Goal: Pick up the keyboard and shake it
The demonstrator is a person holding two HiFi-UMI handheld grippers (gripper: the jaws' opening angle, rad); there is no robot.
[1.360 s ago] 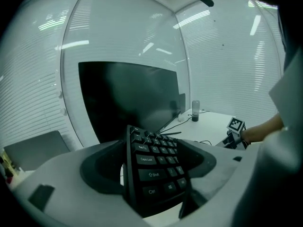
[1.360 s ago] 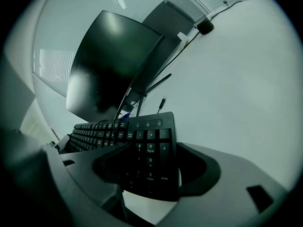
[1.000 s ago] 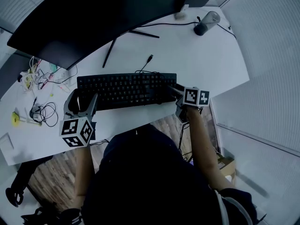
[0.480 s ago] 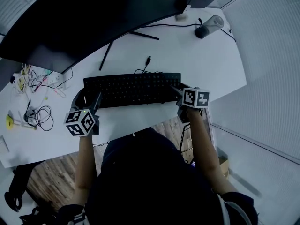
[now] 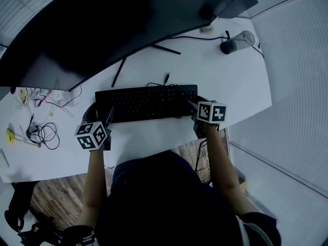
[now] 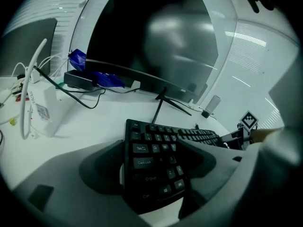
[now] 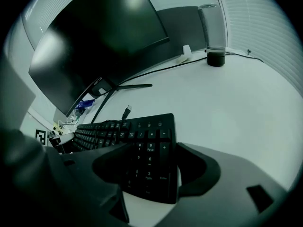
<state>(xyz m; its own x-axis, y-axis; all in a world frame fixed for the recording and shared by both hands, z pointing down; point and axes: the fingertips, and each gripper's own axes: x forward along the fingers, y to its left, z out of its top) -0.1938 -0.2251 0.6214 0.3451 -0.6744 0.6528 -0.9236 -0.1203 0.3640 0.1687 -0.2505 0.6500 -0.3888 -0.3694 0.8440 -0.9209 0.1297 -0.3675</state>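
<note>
The black keyboard (image 5: 146, 102) lies lengthwise before the monitor, held at both ends. My left gripper (image 5: 100, 110) is shut on its left end; in the left gripper view the jaws clasp the keyboard (image 6: 156, 160) across its depth by the Caps Lock and Shift keys. My right gripper (image 5: 197, 103) is shut on the number-pad end, and the right gripper view shows the keyboard (image 7: 142, 150) between both jaws. I cannot tell whether it is clear of the white desk (image 5: 215, 76). Its loose USB plug (image 5: 165, 79) lies just behind it.
A large curved monitor (image 5: 102, 24) overhangs the desk's back, its stand leg (image 5: 119, 72) reaching toward the keyboard. A clear cylinder on a dark base (image 5: 234, 42) stands back right. Tangled cables (image 5: 41, 129) and small items sit far left. The desk's front edge (image 5: 154, 145) is close behind my grippers.
Both grippers and the keyboard have shifted slightly right and toward the monitor stand and USB plug. The left gripper has drawn in closer on the keyboard's left end.
</note>
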